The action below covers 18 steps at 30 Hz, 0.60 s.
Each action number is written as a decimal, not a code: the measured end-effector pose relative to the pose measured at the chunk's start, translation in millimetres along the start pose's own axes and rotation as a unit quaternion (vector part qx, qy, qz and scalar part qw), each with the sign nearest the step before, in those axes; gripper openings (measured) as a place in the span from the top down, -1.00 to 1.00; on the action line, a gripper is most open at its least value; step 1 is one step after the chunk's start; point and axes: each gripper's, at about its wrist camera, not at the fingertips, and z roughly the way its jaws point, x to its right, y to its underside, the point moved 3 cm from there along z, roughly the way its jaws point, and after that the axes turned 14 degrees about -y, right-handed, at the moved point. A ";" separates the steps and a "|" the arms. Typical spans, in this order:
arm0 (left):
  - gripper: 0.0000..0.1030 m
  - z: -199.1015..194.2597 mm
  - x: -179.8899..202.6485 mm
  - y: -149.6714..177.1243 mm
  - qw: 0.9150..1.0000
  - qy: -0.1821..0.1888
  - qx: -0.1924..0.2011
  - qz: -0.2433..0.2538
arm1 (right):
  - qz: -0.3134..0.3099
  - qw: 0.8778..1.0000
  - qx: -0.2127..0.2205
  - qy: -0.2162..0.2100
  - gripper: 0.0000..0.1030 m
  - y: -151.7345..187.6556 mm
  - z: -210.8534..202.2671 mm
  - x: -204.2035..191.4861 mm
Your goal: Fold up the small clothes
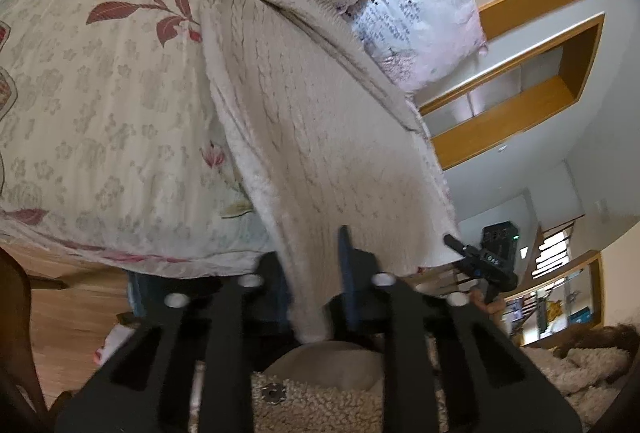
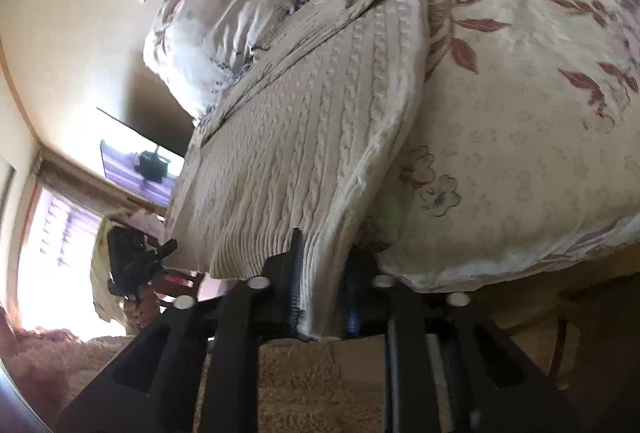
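Note:
A beige cable-knit sweater (image 1: 304, 113) lies stretched over the edge of the bed, its far end near the pillows. My left gripper (image 1: 312, 265) is shut on one lower corner of its hem, and the cloth bunches between the black fingers. In the right wrist view the same sweater (image 2: 304, 137) runs up from my right gripper (image 2: 324, 265), which is shut on the other hem corner. Each view shows the opposite gripper at the side: the right gripper (image 1: 480, 261) and the left gripper (image 2: 136, 257), both at the sweater's lower edge.
The floral bedspread (image 1: 100, 93) (image 2: 520, 133) covers the bed, with patterned pillows (image 1: 420, 5) (image 2: 224, 13) at its head. A fleecy tan garment (image 1: 320, 405) lies below the grippers. Wooden floor (image 1: 72, 321), a wall shelf niche (image 1: 520, 85), a wall screen (image 2: 140, 169) and a bright window (image 2: 52, 253) surround the bed.

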 end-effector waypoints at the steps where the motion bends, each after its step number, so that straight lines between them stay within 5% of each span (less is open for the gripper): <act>1: 0.86 -0.6 1.6 -0.5 1.000 -0.007 0.004 0.006 | -0.010 1.000 0.004 0.008 0.82 -0.9 0.8 -3.0; 5: 0.88 -13.1 11.3 -11.2 0.998 -0.027 0.041 0.035 | -0.077 0.994 0.065 0.037 0.84 -14.6 -10.1 -26.7; 11: 0.88 -34.5 16.5 -50.4 0.991 -0.068 0.109 0.047 | -0.153 0.970 0.158 0.101 0.84 -37.4 -31.2 -53.3; 18: 0.89 -50.7 28.8 -104.8 0.979 -0.095 0.172 0.054 | -0.214 0.942 0.210 0.152 0.85 -68.4 -25.8 -79.6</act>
